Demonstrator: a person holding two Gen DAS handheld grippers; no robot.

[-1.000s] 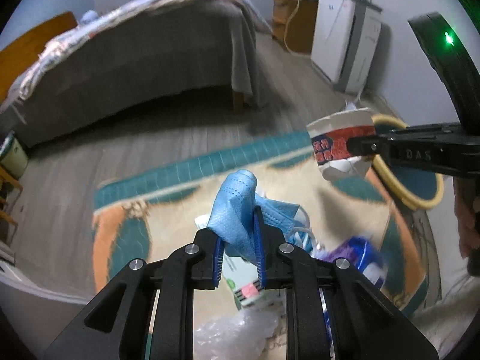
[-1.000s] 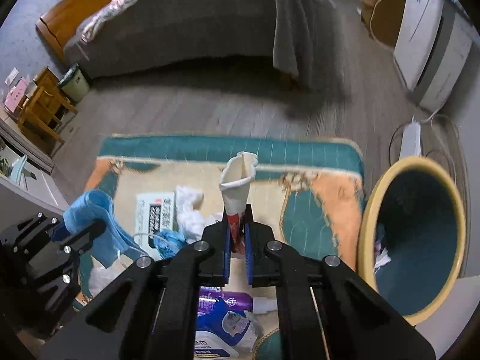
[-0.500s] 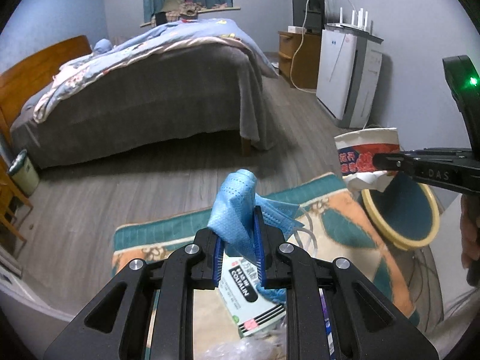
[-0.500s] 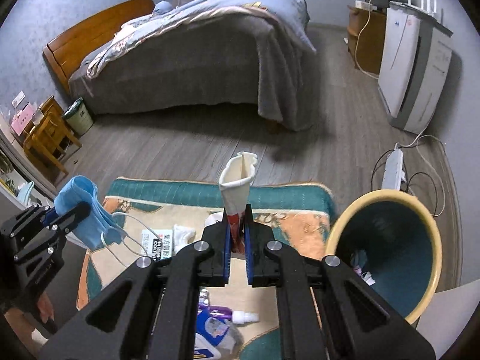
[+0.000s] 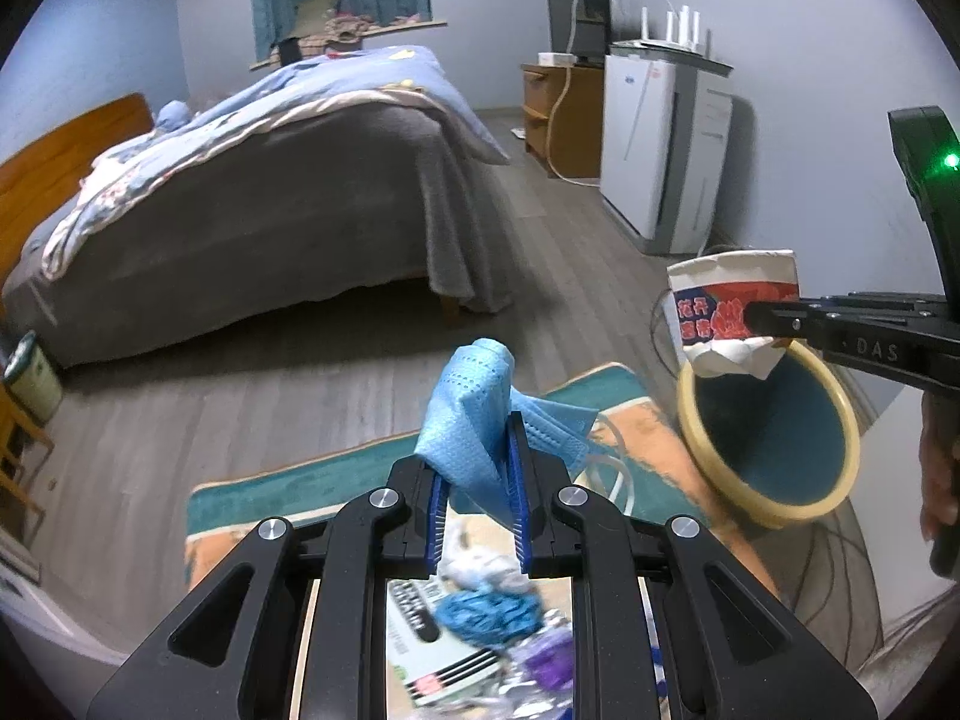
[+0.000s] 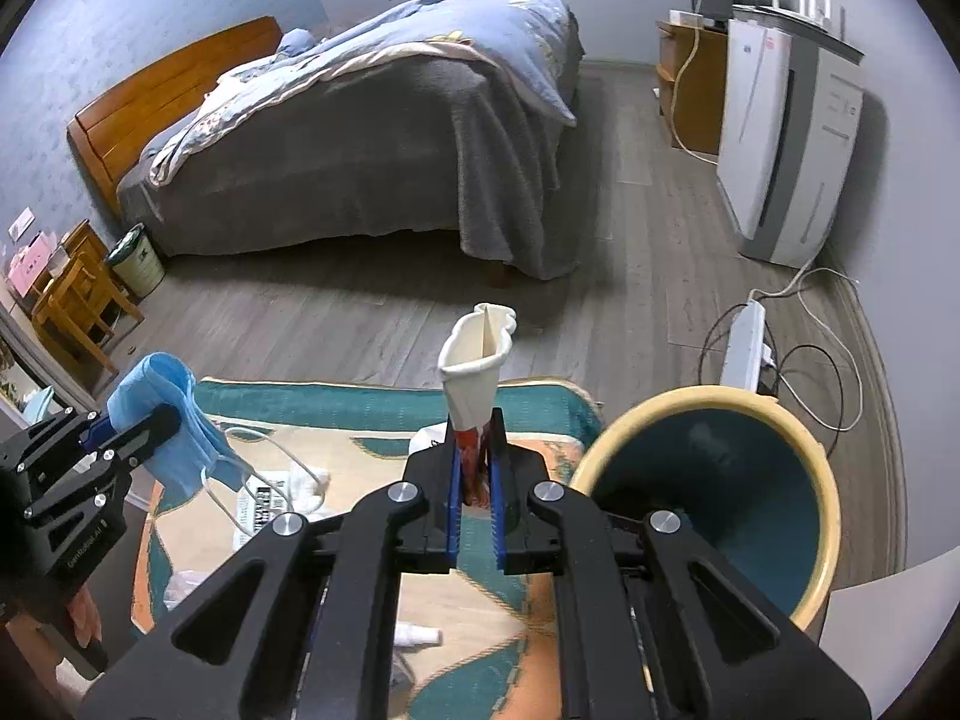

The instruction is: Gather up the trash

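My left gripper (image 5: 479, 450) is shut on a crumpled blue face mask (image 5: 474, 420), its ear loops dangling; the mask (image 6: 174, 420) also shows at the left of the right wrist view. My right gripper (image 6: 475, 450) is shut on a flattened white paper cup (image 6: 477, 366) with red print. In the left wrist view that cup (image 5: 729, 312) hangs just above the near rim of a yellow-rimmed teal bin (image 5: 774, 438). The bin (image 6: 720, 492) lies to the right of my right gripper, mouth tilted toward me. More trash, including a printed box (image 5: 420, 648), lies on the patterned rug (image 5: 252, 504) below.
A bed (image 6: 372, 138) with a grey cover fills the back. A white appliance (image 6: 786, 150) and a wooden cabinet (image 6: 690, 96) line the right wall. A power strip with cables (image 6: 744, 342) lies on the floor behind the bin. A small chair and a bucket (image 6: 135, 258) stand at left.
Both grippers have risen and tilted upward with their loads, so more of the room shows. The cup has moved from over the rug to just above the bin's rim.
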